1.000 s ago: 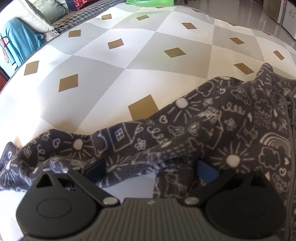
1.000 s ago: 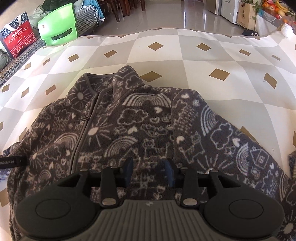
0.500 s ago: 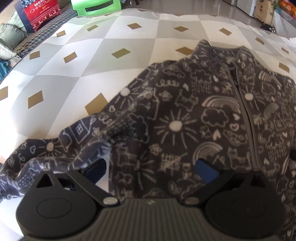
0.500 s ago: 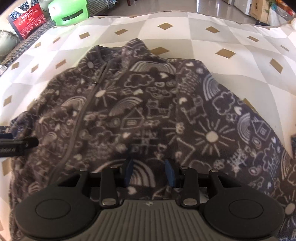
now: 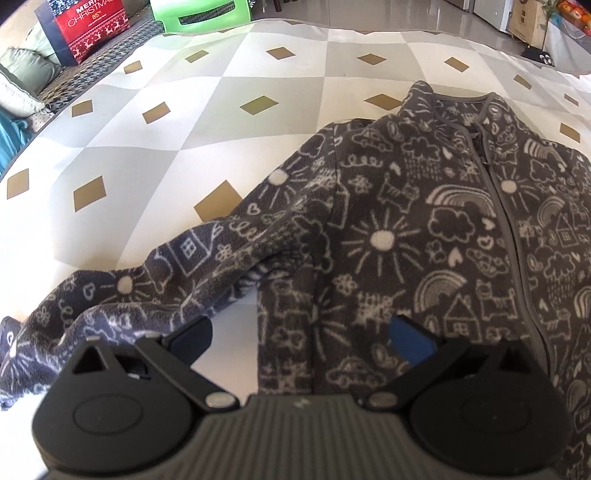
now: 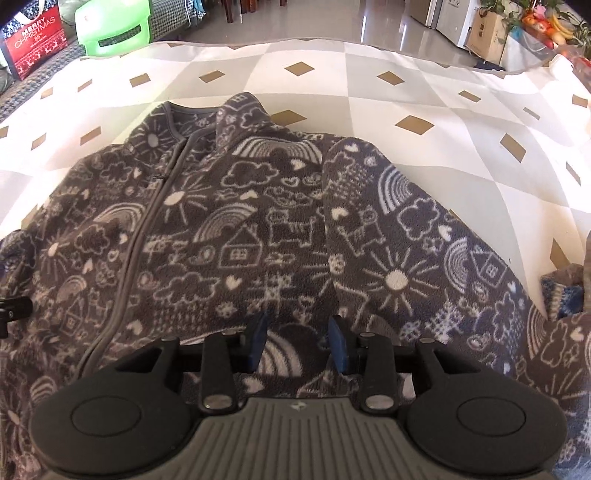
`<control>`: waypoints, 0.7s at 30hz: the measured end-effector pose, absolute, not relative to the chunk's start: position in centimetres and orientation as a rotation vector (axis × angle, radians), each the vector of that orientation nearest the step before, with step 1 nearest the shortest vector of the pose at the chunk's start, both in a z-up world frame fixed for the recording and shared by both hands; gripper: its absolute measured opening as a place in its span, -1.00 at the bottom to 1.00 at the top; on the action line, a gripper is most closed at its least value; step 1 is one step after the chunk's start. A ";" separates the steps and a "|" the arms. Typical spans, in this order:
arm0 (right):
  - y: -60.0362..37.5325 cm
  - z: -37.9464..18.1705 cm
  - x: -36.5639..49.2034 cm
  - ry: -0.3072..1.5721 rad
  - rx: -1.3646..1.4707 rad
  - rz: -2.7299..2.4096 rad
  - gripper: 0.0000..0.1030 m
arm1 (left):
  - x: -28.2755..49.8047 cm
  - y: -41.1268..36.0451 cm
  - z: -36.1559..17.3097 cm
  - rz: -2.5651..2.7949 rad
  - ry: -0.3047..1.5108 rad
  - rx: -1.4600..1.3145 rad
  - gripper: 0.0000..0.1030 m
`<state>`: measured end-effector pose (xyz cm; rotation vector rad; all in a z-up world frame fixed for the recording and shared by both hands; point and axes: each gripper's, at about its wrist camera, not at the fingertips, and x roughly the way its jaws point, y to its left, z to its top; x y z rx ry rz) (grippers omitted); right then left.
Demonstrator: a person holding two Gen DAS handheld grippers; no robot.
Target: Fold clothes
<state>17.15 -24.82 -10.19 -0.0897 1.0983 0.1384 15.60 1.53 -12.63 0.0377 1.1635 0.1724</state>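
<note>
A grey fleece jacket [image 5: 424, 229] with white doodles lies front up and zipped on the checkered mat [image 5: 155, 155]. Its left sleeve [image 5: 173, 273] trails out toward the mat's near left. My left gripper [image 5: 301, 339] hangs open wide above the spot where that sleeve meets the body, with nothing pressed between its pads. In the right wrist view the jacket [image 6: 240, 229] fills the frame, its other sleeve [image 6: 413, 251] folded down along the right side. My right gripper [image 6: 297, 345] hovers over the lower hem, jaws narrowly apart and gripping nothing.
A green plastic seat [image 5: 199, 14], a red Christmas bag [image 5: 88, 26] and cushions [image 5: 26, 74] sit beyond the mat's far left. A cardboard box [image 6: 487, 33] and fruit [image 6: 554, 22] stand at the far right. Another patterned cloth [image 6: 561, 295] lies at the right edge.
The left wrist view has swung right, from the sleeve alone to the jacket's front and zip. The right gripper has drifted toward the jacket's hem, its gap much the same.
</note>
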 end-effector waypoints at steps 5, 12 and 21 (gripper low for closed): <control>-25.0 -9.2 15.4 1.120 -0.028 0.183 -0.32 | 14.1 1.5 -11.4 0.124 1.153 0.058 1.00; -24.8 -8.3 12.1 1.135 -0.064 0.242 -0.31 | 10.7 1.2 -10.1 0.046 1.147 0.129 1.00; -25.7 -8.4 8.0 1.193 0.010 0.318 -0.30 | 6.2 0.8 -9.5 -0.042 1.164 0.072 1.00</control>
